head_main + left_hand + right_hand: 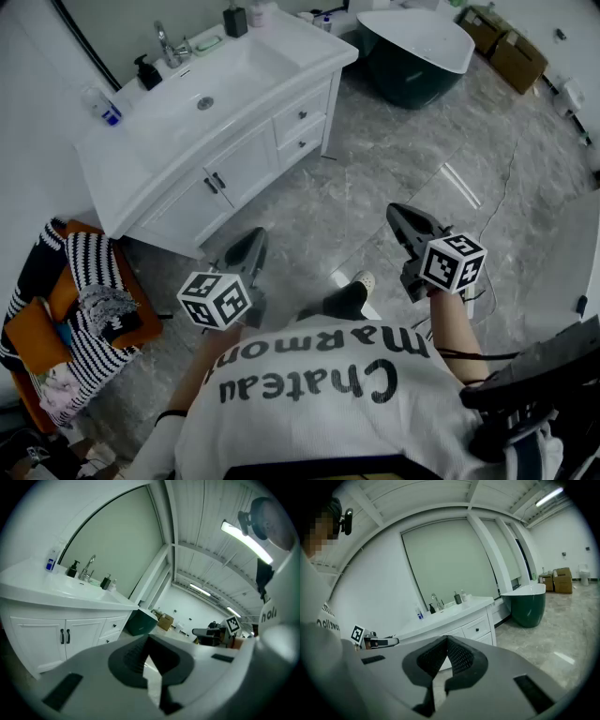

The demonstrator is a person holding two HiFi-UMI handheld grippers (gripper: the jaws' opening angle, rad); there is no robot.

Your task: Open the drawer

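Two grippers are held over the floor (pixel 375 173), well apart from the vanity (pixel 112 152). The left gripper (pixel 251 246) is closed, its jaw tips together, with nothing between them. The right gripper (pixel 398 214) is likewise closed and empty. One marker cube is carried on each: the left cube (pixel 216 300) and the right cube (pixel 453 262).

Two drawers are fitted in the vanity at the end nearer the tub (pixel 417 47), one above the other: the upper drawer (pixel 302 114) and the lower drawer (pixel 302 142). Both are shut, and one dark knob is seen on each. Two doors (pixel 246 164) are set beside the drawers, each with one dark handle; both are shut.

One basin (pixel 202 98) is set in the top, with one faucet (pixel 167 45) behind it. Two dark dispensers are counted: one dispenser (pixel 147 72) at one side of the faucet, a second dispenser (pixel 235 19) at the other. Two boxes (pixel 520 58) lie beyond the tub.
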